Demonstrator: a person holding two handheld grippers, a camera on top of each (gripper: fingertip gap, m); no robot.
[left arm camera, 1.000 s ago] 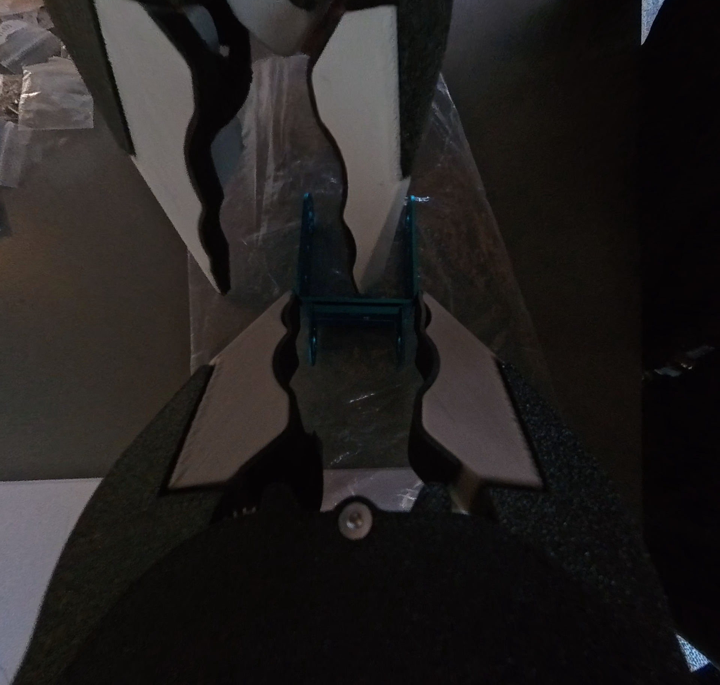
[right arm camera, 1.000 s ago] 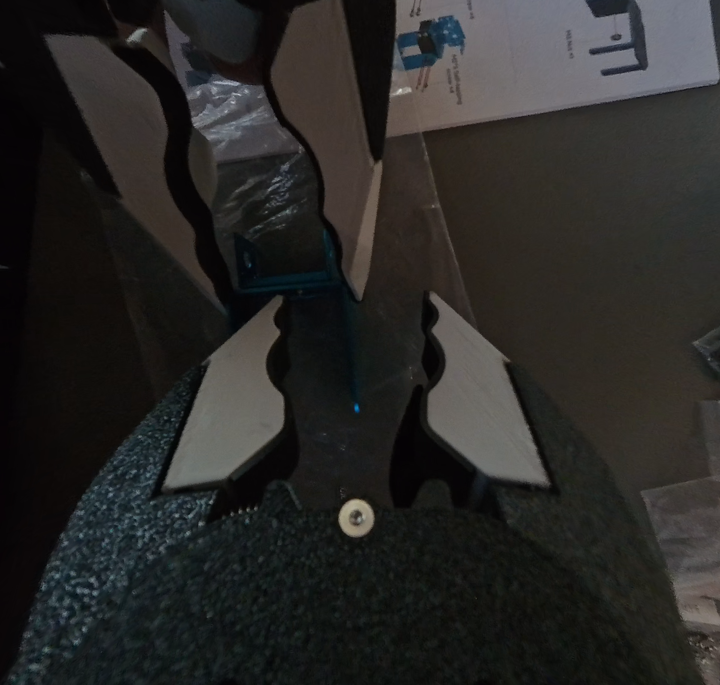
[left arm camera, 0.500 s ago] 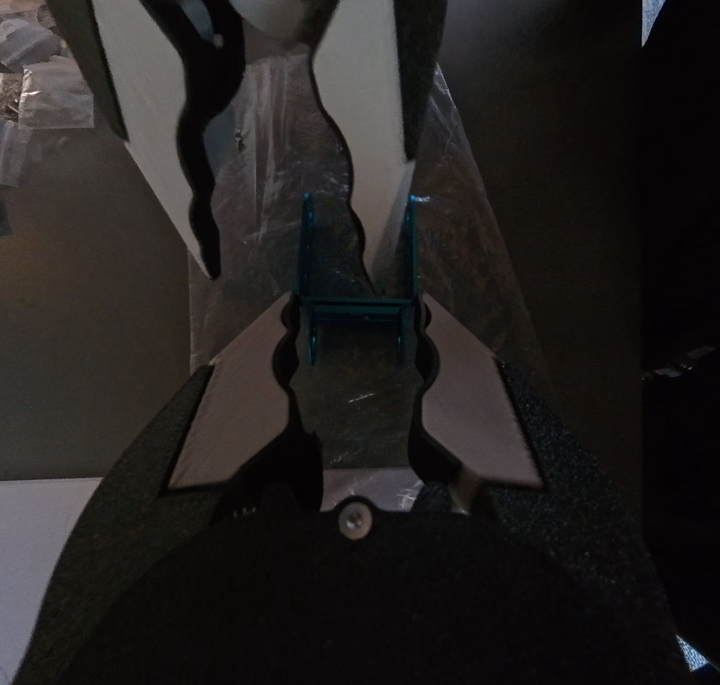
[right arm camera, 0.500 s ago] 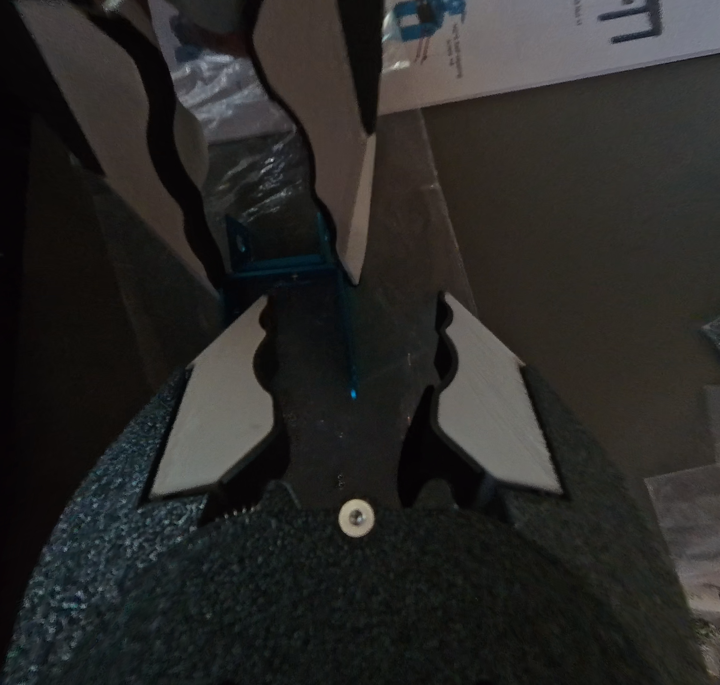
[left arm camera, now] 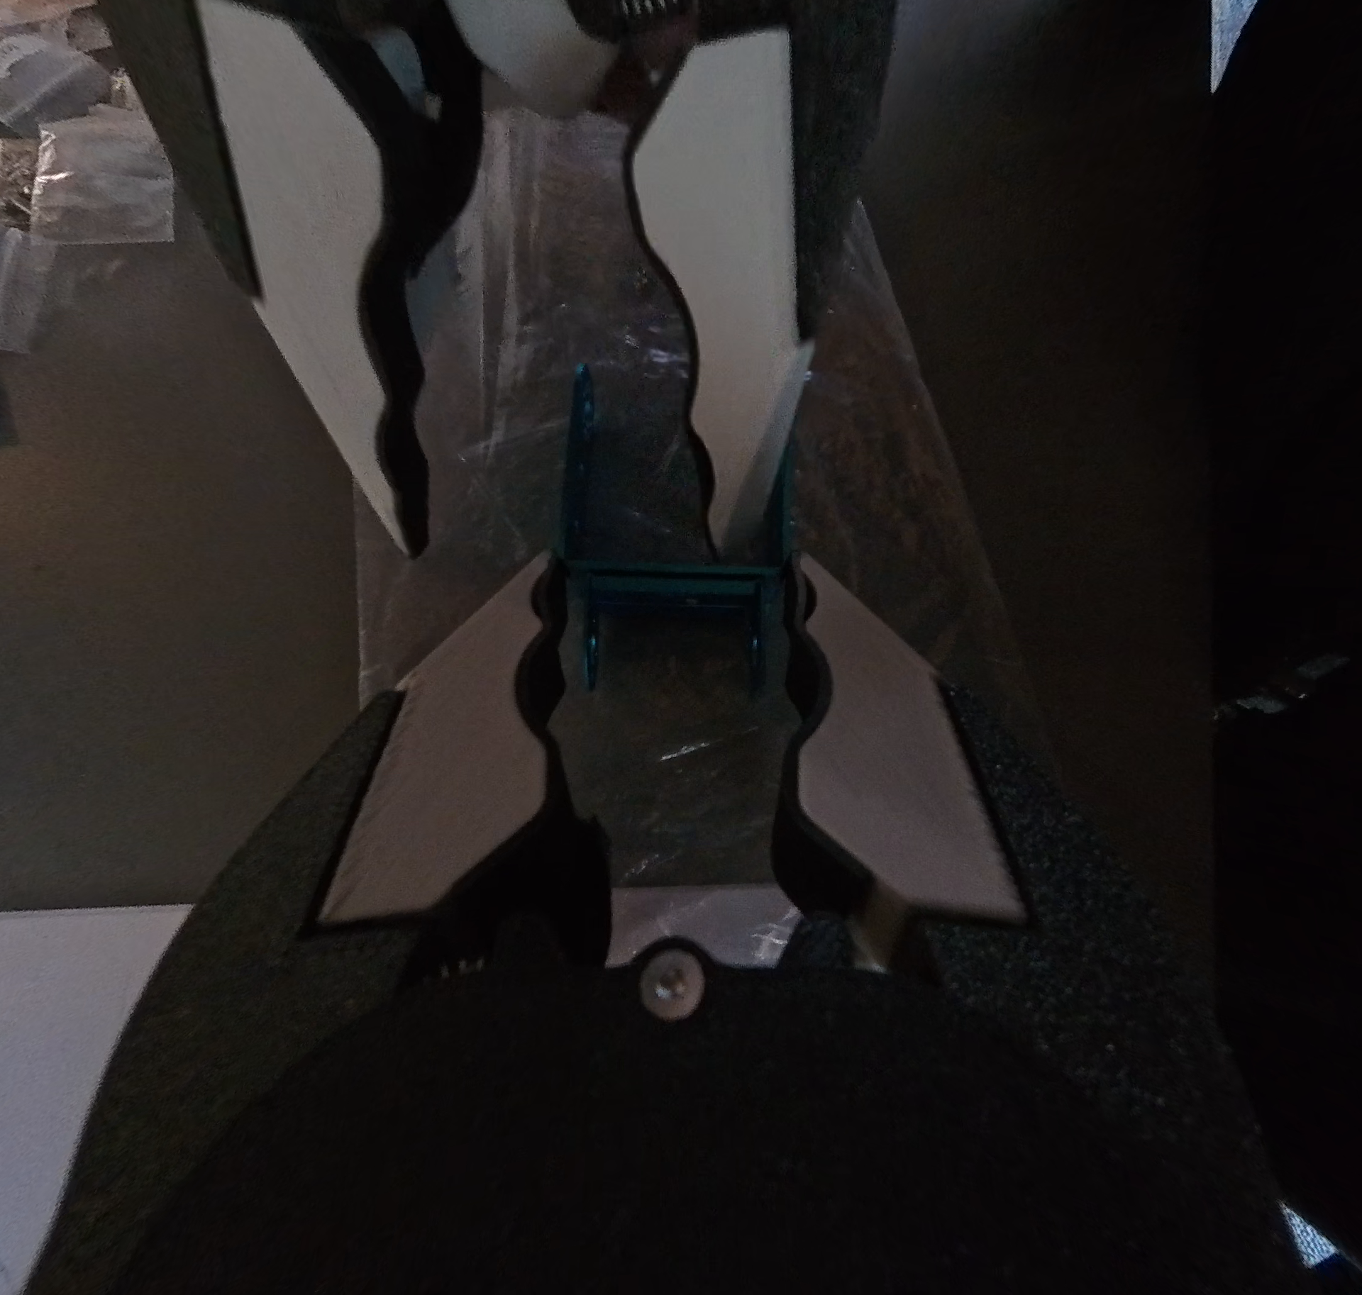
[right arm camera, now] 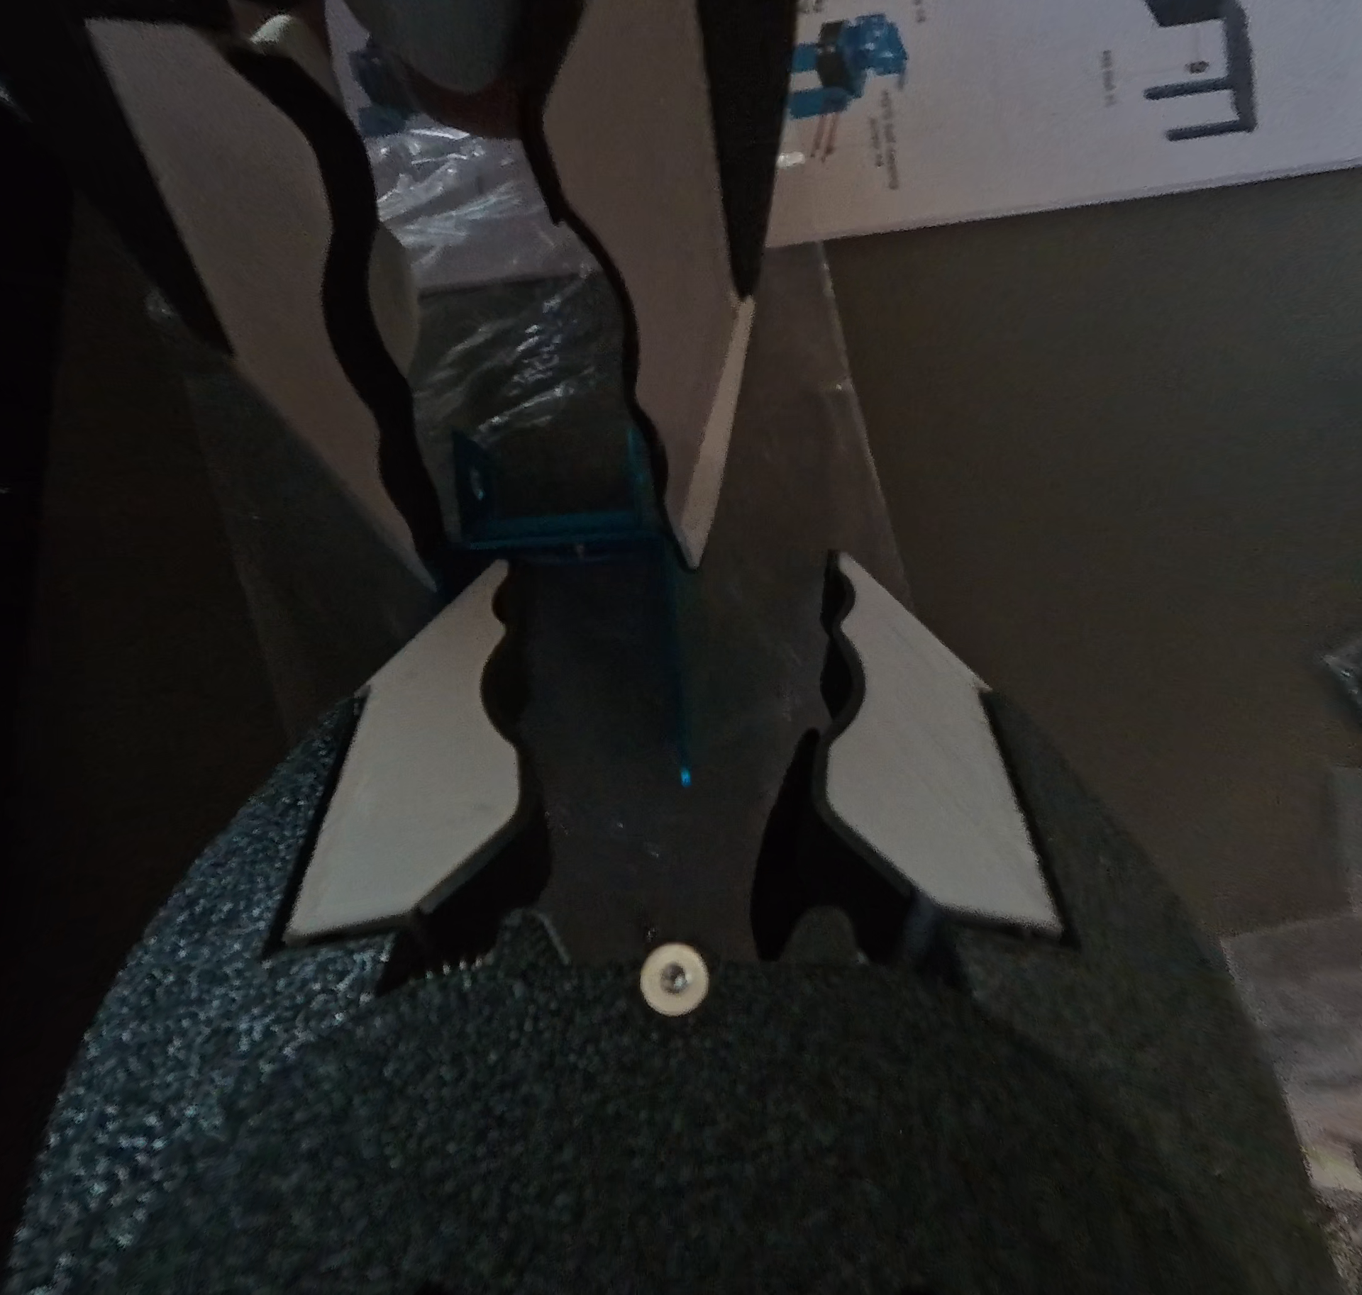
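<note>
Dim brown tabletop (left arm camera: 184,670) beneath, a white instruction sheet (right arm camera: 1032,117) with blue diagrams at its far edge in the right wrist view. Clear plastic bag (left arm camera: 560,287) stretched under both tools, apparently a work mat. Left gripper (left arm camera: 674,582) clamped on the blue metal bracket (left arm camera: 674,574) at its crossbar, 2 side plates pointing away, probably steadying it for the other tool. Right gripper (right arm camera: 667,567) facing it, jaws spread, holding nothing, 1 fingertip (left arm camera: 737,515) between the plates. More clear packets (left arm camera: 88,176) well apart, far left.
</note>
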